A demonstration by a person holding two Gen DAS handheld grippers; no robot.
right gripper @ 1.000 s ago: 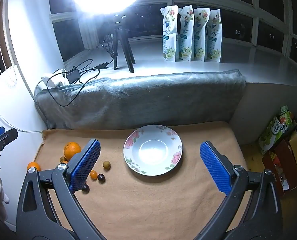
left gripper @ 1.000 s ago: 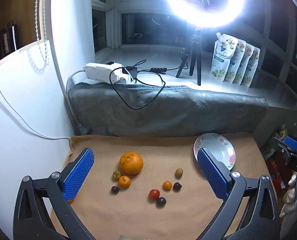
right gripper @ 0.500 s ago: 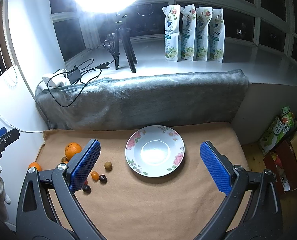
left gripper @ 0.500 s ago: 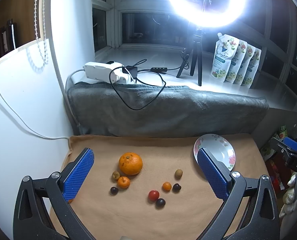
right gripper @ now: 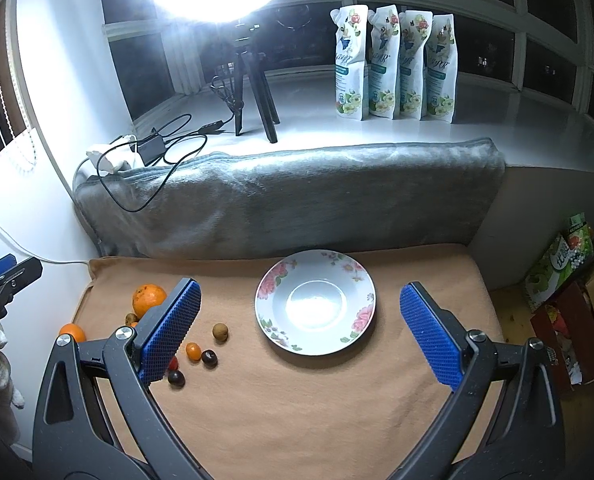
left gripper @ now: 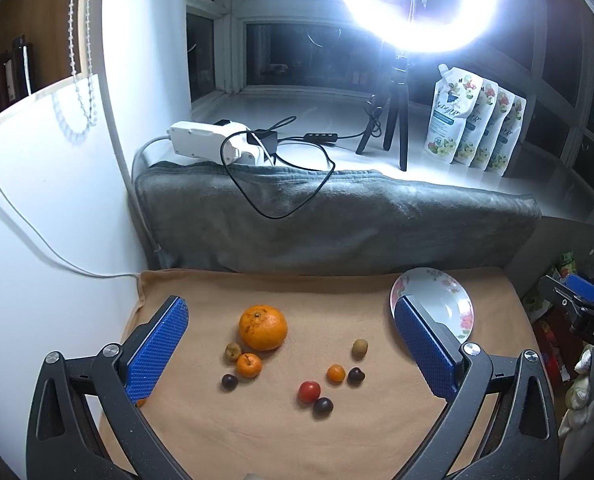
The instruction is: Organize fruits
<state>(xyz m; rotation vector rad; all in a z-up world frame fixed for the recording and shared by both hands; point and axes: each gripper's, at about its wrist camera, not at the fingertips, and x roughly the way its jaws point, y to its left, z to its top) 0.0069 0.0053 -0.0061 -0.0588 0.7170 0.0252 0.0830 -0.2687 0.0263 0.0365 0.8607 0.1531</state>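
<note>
Several fruits lie on a tan cloth (left gripper: 337, 432): a large orange (left gripper: 263, 327), a small orange (left gripper: 249, 365), a red tomato (left gripper: 309, 391), a tan longan (left gripper: 359, 348) and dark plums (left gripper: 323, 406). A white floral plate (right gripper: 315, 307) sits empty at the right of the fruits. My left gripper (left gripper: 293, 352) is open above the fruits. My right gripper (right gripper: 301, 334) is open above the plate, its left finger hiding some fruit. Another orange (right gripper: 72, 332) lies at the cloth's left edge.
A grey folded blanket (right gripper: 289, 200) lines the back of the cloth. Behind it a sill holds a ring light on a tripod (right gripper: 253, 92), a power strip with cables (left gripper: 209, 140) and several pouches (right gripper: 393, 64). Boxes and bags (right gripper: 565, 280) stand at the right.
Both views have shifted slightly; the right gripper has drifted a little left and back from the plate. Nothing was picked up.
</note>
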